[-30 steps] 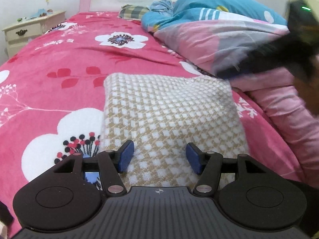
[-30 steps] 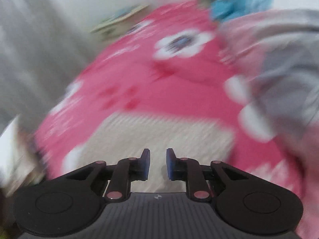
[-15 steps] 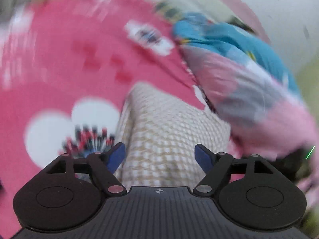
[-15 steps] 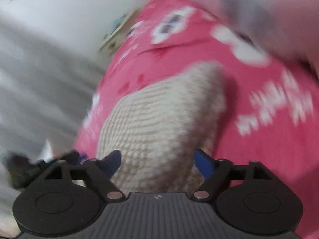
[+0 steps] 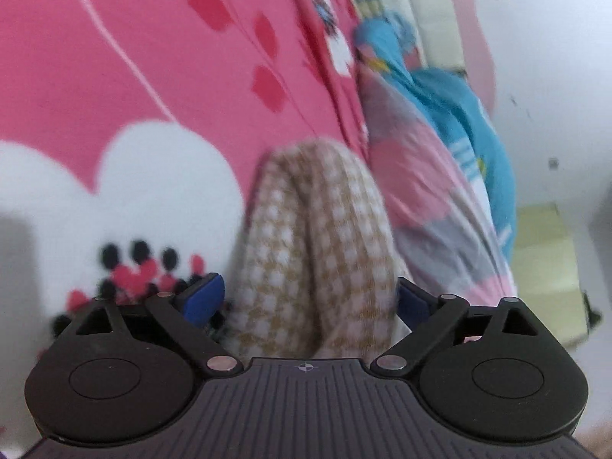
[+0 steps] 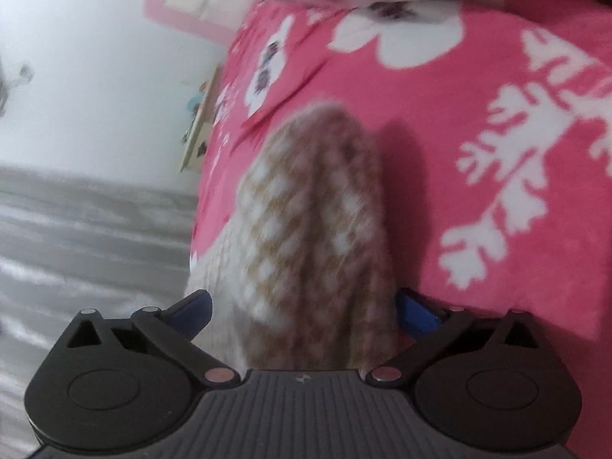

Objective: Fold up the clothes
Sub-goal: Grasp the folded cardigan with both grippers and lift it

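Now I am straddling the sweater (image 5: pixel 313 252) with both grippers spread wide, neither one pinching it. A second ago my left gripper (image 5: pixel 311 298) was hovering level over the flat folded square; both are now rolling onto their sides at opposite ends, my right gripper (image 6: pixel 304 308) having opened. I judge I am scooping up the folded bundle. It is lying on the bed (image 5: pixel 134 76), long axis running away from each gripper.

A home bedroom; a bed under a pink floral blanket (image 5: pixel 160 76); a padded headboard (image 5: pixel 428 11); heaped bedding (image 5: pixel 451 160); a small bedside cabinet (image 6: pixel 201 122) against the white wall (image 6: pixel 95 76)
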A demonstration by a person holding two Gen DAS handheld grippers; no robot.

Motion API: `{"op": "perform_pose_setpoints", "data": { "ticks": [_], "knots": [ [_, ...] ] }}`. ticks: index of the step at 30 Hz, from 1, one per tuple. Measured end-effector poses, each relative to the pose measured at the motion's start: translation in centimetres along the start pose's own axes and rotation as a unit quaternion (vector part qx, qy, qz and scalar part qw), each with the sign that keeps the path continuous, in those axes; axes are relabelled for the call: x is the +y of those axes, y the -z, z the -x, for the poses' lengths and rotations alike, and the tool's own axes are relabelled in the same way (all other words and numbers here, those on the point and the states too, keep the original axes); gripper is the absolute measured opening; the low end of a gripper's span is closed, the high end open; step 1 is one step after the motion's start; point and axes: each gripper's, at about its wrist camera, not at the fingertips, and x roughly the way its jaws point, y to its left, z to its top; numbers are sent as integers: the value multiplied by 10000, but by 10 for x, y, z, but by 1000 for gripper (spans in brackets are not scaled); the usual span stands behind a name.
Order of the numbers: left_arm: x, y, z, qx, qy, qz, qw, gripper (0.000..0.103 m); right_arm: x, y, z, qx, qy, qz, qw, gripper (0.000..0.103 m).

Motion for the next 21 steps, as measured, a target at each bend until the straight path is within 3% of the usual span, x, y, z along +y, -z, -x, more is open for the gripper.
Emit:
{"op": "perform_pose_setpoints", "data": {
  "ticks": [4, 11, 12, 13, 16, 21],
  "knots": [
    [-14, 21, -10, 455, 62, -446, 9979, 98, 3, 16, -11, 783, -221, 86, 9966, 103],
    [-21, 23, -20, 388, 143, -387, 9984, 99, 26, 12, -18, 838, -70, 242, 9962, 103],
    [-24, 24, -18, 374, 157, -376, 9985, 98, 30, 11, -18, 836, -45, 263, 9961, 100],
    [-28, 25, -16, 352, 148, -386, 9985, 97, 33, 10, -19, 833, -20, 284, 9961, 89],
    [-42, 31, -9, 257, 46, -499, 9984, 95, 44, 7, -21, 826, 55, 347, 9960, 70],
    [-68, 51, 3, 36, 31, -588, 9983, 89, 79, 12, -4, 549, 156, 1058, 9927, 60]
  ]
}}
